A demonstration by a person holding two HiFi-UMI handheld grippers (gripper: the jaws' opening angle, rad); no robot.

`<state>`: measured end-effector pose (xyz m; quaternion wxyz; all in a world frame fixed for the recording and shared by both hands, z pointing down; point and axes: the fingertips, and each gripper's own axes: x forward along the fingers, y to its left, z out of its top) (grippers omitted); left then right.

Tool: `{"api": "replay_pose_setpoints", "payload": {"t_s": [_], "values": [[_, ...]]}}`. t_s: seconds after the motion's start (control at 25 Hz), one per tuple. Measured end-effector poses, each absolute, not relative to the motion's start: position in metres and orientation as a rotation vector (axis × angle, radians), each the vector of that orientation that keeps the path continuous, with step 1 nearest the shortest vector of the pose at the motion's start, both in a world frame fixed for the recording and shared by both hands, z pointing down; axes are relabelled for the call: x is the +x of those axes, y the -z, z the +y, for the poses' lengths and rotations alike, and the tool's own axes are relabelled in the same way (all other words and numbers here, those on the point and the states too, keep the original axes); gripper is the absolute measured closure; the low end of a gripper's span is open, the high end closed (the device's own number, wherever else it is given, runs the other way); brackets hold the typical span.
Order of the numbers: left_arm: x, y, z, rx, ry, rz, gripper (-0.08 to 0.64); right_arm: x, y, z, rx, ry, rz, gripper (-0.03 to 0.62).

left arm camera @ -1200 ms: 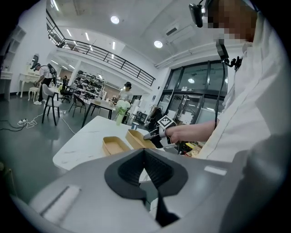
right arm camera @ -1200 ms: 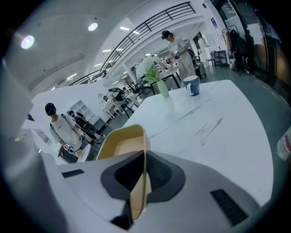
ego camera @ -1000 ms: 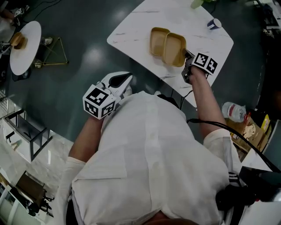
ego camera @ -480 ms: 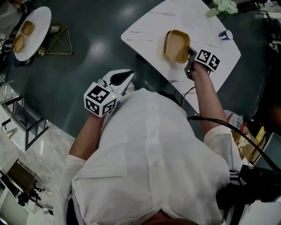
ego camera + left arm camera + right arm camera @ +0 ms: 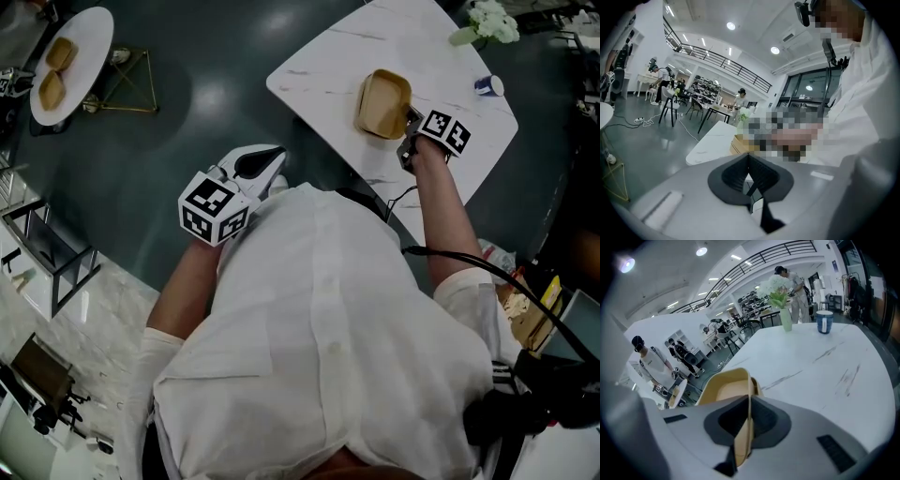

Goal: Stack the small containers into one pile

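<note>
container (image 5: 723, 391) rim pinched, right gripper view only

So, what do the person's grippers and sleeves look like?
The left gripper and the right gripper each have a pale grey shell with black pads, and a white cube with black square markers. The shirt is white, short-sleeved. A black cable runs beside the right arm.

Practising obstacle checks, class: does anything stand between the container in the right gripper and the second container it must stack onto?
Nothing visible does. The right gripper is shut on the wall of the tan container, directly over the second container, whose rim peeks out beside it. The cup and vase stand far across the table.
</note>
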<state>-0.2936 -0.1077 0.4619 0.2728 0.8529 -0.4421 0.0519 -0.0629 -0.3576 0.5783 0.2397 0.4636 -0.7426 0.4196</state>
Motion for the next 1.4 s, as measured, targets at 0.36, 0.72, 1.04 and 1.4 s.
{"api": "replay_pose_setpoints", "payload": {"t_s": [0.36,0.72,1.04,1.4], "values": [[-0.295,-0.463,-0.117,2.303,-0.149,-1.163,0.552,-0.062,-0.586,-0.359,1.279,-1.142,-2.022,0.575],[-0.296,-0.466,-0.116,2.302,-0.157,-1.148,0.553,-0.064,-0.585,-0.357,1.312,-1.095,-2.044,0.575],[-0.295,-0.466,-0.114,2.302,-0.16,-1.131,0.554,-0.07,-0.585,-0.354,1.277,-1.079,-2.072,0.574],[-0.282,-0.467,-0.113,2.316,-0.168,-1.088,0.554,-0.06,-0.576,-0.346,1.266,-1.073,-2.125,0.574]]}}
